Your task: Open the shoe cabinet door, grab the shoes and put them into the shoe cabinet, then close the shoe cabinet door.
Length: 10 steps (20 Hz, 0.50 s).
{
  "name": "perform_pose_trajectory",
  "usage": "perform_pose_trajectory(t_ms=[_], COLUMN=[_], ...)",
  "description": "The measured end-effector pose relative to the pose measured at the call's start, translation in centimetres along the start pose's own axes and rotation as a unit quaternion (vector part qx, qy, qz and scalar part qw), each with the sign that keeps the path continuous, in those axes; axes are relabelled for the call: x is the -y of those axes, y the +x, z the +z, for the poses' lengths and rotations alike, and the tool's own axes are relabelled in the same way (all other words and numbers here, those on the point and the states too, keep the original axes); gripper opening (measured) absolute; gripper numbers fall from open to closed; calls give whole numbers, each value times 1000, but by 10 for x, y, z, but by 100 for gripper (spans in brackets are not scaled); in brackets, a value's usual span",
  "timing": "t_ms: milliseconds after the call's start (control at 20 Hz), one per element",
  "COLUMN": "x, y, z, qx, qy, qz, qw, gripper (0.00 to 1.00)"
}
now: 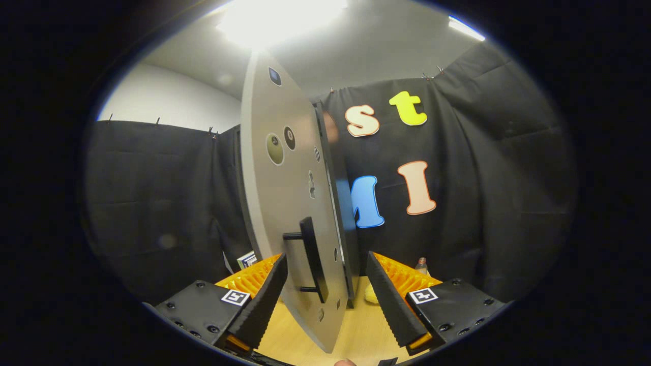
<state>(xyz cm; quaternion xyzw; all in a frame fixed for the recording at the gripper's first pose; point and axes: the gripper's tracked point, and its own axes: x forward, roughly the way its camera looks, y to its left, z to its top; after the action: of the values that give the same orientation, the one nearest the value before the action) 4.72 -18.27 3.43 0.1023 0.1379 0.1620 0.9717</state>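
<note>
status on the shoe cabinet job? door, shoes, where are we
Done: the door stands swung out, seen nearly edge-on. In hand: the gripper is open, its fingers either side of the door's edge, the handle between them; neither visibly presses on it. Whether this is the opening or the closing swing can't be told. Left: closing the door at least. A yellowish thing lies beyond it on the floor; shoes can't be made out.
</note>
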Motion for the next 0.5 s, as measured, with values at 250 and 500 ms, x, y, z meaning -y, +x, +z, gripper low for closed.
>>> perform_pose_trajectory(t_ms=[250, 500], x=[-8, -23], y=[23, 31], z=[-19, -18], qx=[-30, -31], qy=[1, -27], qz=[74, 131], qw=[997, 991], gripper=[97, 96])
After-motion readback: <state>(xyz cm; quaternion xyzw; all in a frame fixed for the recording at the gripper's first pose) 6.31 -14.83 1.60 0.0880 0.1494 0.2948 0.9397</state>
